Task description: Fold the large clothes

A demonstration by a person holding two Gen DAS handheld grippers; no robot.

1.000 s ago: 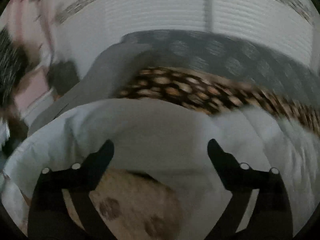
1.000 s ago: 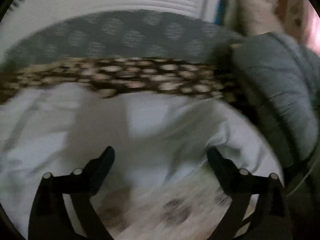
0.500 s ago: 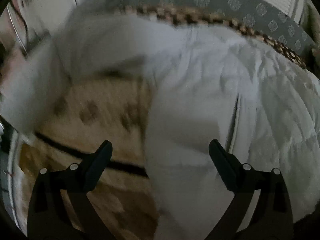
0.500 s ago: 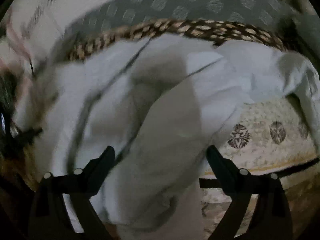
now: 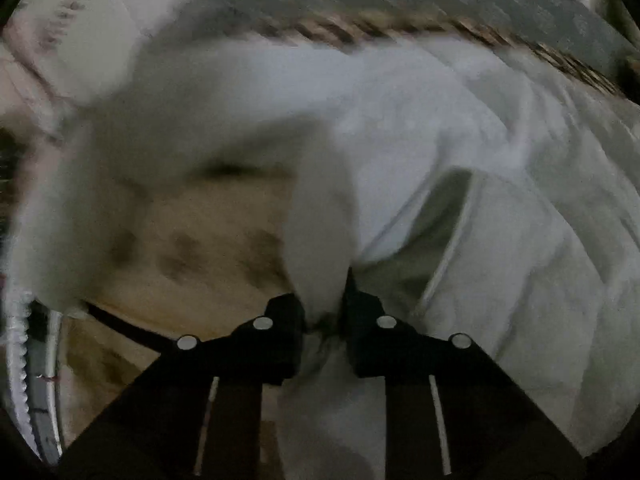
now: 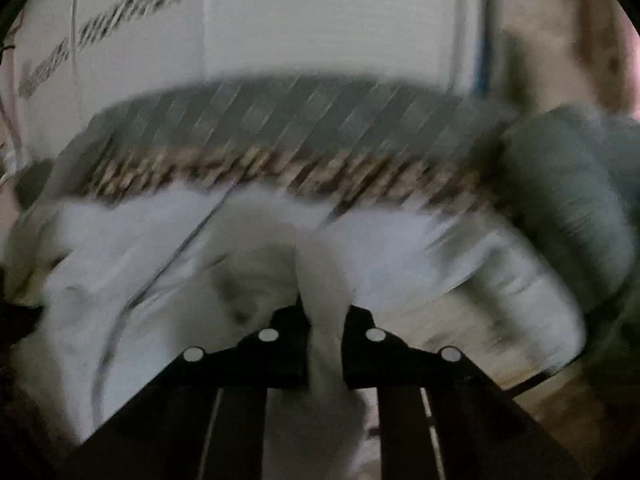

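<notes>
A large white garment lies rumpled across a beige patterned bedspread. In the left wrist view my left gripper is at the garment's near edge. Its jaws are closing, with a bunched fold of white cloth pinched between the pads. The right wrist view is blurred by motion. There the same white garment spreads out ahead, and my right gripper has its jaws closing tight on a raised fold of it. Cloth hangs down between both pairs of fingers.
A leopard-print blanket runs behind the garment, with a grey patterned cushion beyond it against a white wall. A bulky grey-green bundle sits at the right. The bedspread's dark-trimmed edge shows at lower left.
Both grippers went from wide open to pinching the white garment. The left one dropped to the garment's edge. The right one swung and rose, so more wall shows.
</notes>
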